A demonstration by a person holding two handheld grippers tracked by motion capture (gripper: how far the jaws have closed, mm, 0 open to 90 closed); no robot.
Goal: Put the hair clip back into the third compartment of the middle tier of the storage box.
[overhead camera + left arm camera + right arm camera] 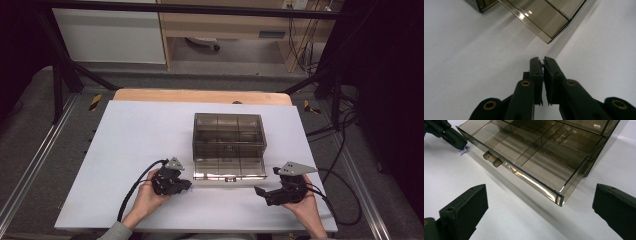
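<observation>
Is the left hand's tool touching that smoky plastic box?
Apart. The left gripper view shows bare white table between the shut tool and the box's nearest corner.

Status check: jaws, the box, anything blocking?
Left gripper jaws shut, pinching a small pale scrap. Right gripper jaws wide open, empty. Smoky plastic box lies open between them, lid flat on the table. Nothing blocking.
</observation>
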